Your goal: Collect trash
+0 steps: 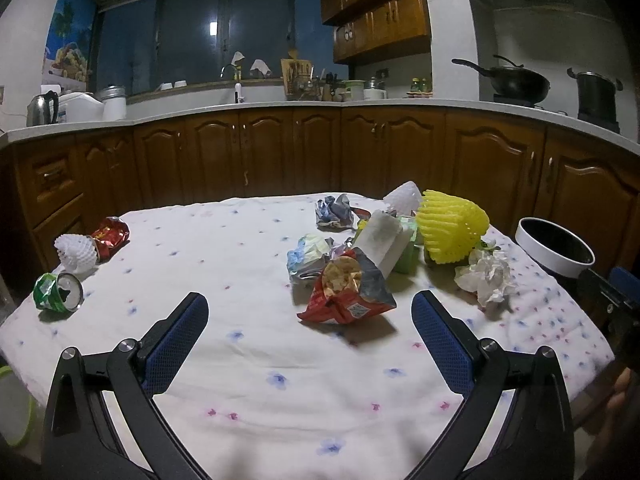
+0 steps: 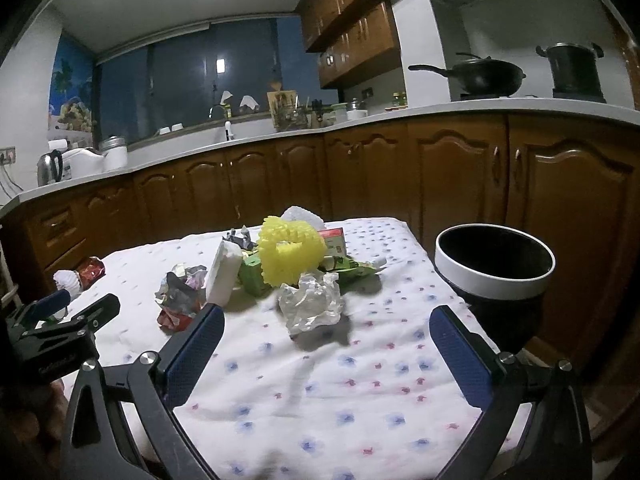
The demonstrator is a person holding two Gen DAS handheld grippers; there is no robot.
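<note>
Crumpled foil, paper and foam litter the white flowered cloth on the table [image 1: 248,380]. Nearest the left gripper [image 1: 310,312] lies a red snack bag [image 1: 346,292] with a printed code square on it, too small to read. Behind it sit a balled blue-white wrapper [image 1: 308,254], a white block [image 1: 382,240] leaning on a green carton [image 1: 408,256], a yellow foam net [image 1: 452,226] and a white foam net [image 1: 404,196]. Crumpled white paper [image 2: 312,302] lies just ahead of the right gripper [image 2: 326,328].

At the far left edge, well apart from the pile, are a crushed green can [image 1: 58,292], another white foam net [image 1: 76,252] and a red foil wrapper [image 1: 110,236] touching it. No brand or lettering on any of these is legible.

A black bin with a white rim [image 2: 494,268] stands just beside the table's right edge.

Both grippers hover above the near cloth, fingers spread wide, holding nothing.
</note>
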